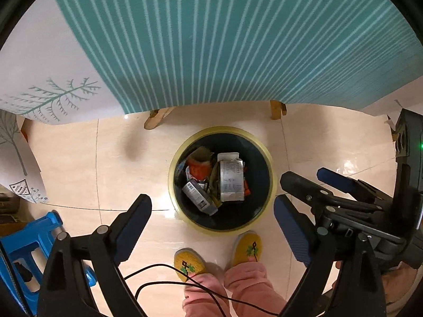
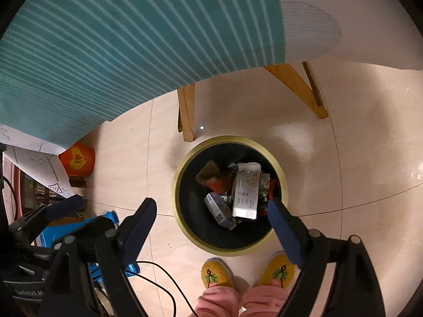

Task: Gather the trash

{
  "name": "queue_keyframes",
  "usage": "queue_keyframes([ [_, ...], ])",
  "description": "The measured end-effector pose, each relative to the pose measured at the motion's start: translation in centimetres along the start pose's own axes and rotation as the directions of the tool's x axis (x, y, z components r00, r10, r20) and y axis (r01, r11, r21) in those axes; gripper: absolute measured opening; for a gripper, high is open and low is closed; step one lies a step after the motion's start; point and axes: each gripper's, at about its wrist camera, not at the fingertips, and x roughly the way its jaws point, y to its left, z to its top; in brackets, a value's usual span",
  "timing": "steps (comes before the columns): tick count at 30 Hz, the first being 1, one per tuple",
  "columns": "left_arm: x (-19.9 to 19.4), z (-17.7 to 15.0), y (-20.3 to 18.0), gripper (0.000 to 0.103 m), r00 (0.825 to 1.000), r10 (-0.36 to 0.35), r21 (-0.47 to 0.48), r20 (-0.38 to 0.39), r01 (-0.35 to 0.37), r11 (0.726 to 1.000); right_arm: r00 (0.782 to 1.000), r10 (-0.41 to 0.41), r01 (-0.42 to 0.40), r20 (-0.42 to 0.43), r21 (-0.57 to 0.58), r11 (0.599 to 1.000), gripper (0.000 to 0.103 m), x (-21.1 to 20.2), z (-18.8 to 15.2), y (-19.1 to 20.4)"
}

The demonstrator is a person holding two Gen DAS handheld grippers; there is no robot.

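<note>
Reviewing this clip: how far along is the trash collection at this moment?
Looks near the end. Done: the trash bin on the floor already holds a white carton, a grey box and orange wrappers. In hand: nothing; the left gripper and right gripper are both open and empty above the bin. Left: no loose trash shows on the visible floor.

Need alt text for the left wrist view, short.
Open left gripper hovers empty above a round yellow-rimmed dark trash bin on beige tile, holding a white printed carton and crumpled wrappers. The person's yellow embroidered slippers stand beside it.
</note>
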Motion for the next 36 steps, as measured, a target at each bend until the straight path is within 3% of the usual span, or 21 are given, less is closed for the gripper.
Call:
queue_keyframes([
  [9, -2.8, 0.0, -0.8, 0.093, 1.000, 0.019, 0.034, 0.007, -0.020, 0.999, 1.000, -0.029, 0.029, -0.003, 0.027, 0.999, 0.087, -1.2, -0.1, 0.3],
  [18, -7.7, 0.1, -0.5, 0.093, 0.998, 0.039, 0.032, 0.047, -0.041, 0.999, 0.997, -0.071, 0.071, 0.008, 0.060, 0.996, 0.087, -5.4, -0.2, 1.2],
  [25, -13.1, 0.2, 0.1, 0.093, 0.992, 0.084, 0.027, 0.091, -0.087, 0.996, 0.995, -0.095, 0.093, 0.025, 0.073, 0.993, 0.087, -10.3, 0.0, 2.9],
  [36, -23.5, 0.2, -0.3, 0.093, 0.981, 0.117, 0.002, 0.154, -0.119, 0.993, 0.983, -0.177, 0.177, 0.054, 0.002, 0.984, 0.087, -20.2, 0.3, 7.9],
])
